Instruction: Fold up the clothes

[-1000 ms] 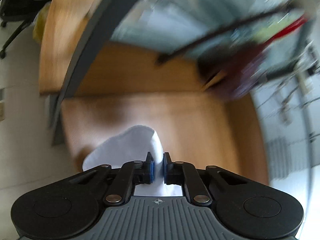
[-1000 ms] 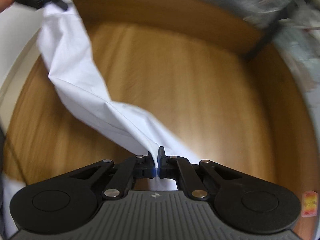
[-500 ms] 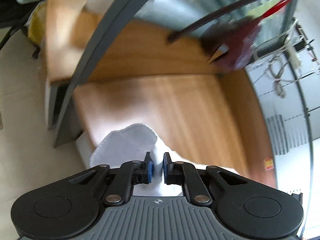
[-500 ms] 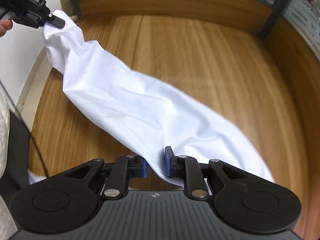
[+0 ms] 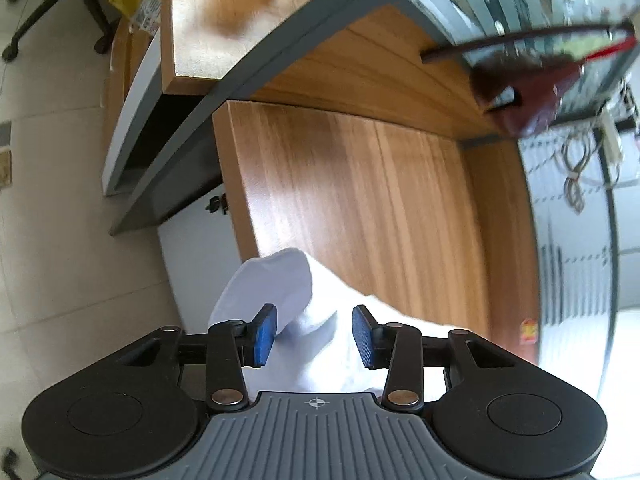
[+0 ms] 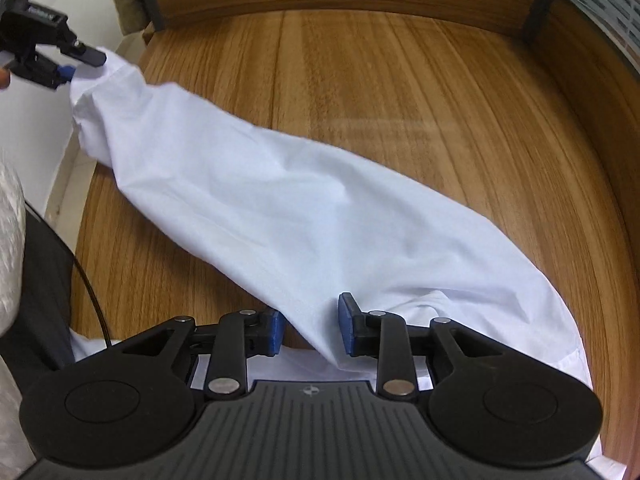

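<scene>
The right gripper (image 6: 310, 330) has its jaws spread and opening, cloth lying between the pads but not pinched. The left gripper (image 5: 314, 334) is the same: jaws parting, a bunched end of the shirt (image 6: 288, 200) loose between them. The shirt lies in a long band across the desk (image 6: 400, 80), one end at the desk's near-left edge, the other by the right gripper. Both ends seem let go so it settles flat for the next fold.
</scene>
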### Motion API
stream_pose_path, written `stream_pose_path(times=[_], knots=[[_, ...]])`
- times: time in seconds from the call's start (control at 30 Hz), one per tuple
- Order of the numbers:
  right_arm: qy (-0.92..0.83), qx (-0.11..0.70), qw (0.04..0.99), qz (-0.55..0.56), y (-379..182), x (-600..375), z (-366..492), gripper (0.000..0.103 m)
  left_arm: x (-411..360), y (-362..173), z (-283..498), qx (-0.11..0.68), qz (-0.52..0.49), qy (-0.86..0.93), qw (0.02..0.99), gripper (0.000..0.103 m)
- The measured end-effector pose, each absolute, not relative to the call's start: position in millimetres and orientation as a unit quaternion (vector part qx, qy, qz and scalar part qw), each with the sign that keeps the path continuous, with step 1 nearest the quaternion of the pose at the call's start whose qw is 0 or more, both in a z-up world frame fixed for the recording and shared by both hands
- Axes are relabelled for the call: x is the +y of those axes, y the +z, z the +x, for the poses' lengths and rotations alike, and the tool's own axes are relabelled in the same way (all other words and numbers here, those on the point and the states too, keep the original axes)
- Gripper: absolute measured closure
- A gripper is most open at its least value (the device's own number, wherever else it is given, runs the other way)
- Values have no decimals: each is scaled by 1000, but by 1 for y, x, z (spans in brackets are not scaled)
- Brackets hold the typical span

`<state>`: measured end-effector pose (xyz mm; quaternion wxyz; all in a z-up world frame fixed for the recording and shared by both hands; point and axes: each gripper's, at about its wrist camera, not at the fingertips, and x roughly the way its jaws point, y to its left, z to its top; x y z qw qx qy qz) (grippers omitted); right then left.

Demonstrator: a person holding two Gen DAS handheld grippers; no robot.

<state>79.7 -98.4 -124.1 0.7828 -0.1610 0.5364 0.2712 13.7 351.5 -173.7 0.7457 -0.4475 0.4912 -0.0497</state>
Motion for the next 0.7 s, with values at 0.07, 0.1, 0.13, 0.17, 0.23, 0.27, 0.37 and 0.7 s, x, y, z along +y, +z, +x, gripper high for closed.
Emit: stream_pose_path(times=[0.07, 0.1, 0.13, 0.17, 0.23, 0.27, 0.37, 0.7], knots=[[268, 529, 790, -156, -117, -99, 82, 68, 350, -173, 16, 485, -452, -44, 747, 73], [269, 524, 793, -154, -114, -99, 83, 67, 349, -171, 19, 482, -449, -41, 751, 81], [271, 519, 796, -152, -110, -99, 84, 66, 348, -168, 22, 479, -447, -37, 755, 83], [277, 515, 797, -152, -107, -97, 84, 64, 347, -165, 24, 477, -444, -34, 758, 85], [288, 507, 798, -152, -101, -92, 84, 61, 346, -158, 30, 469, -441, -30, 765, 88], [297, 504, 797, -153, -100, -88, 85, 60, 347, -154, 32, 464, -441, -29, 768, 90], [324, 497, 790, -155, -98, -73, 87, 60, 352, -140, 36, 445, -442, -37, 778, 92], [344, 495, 779, -170, -104, -43, 92, 59, 364, -102, 40, 398, -433, -91, 804, 93]])
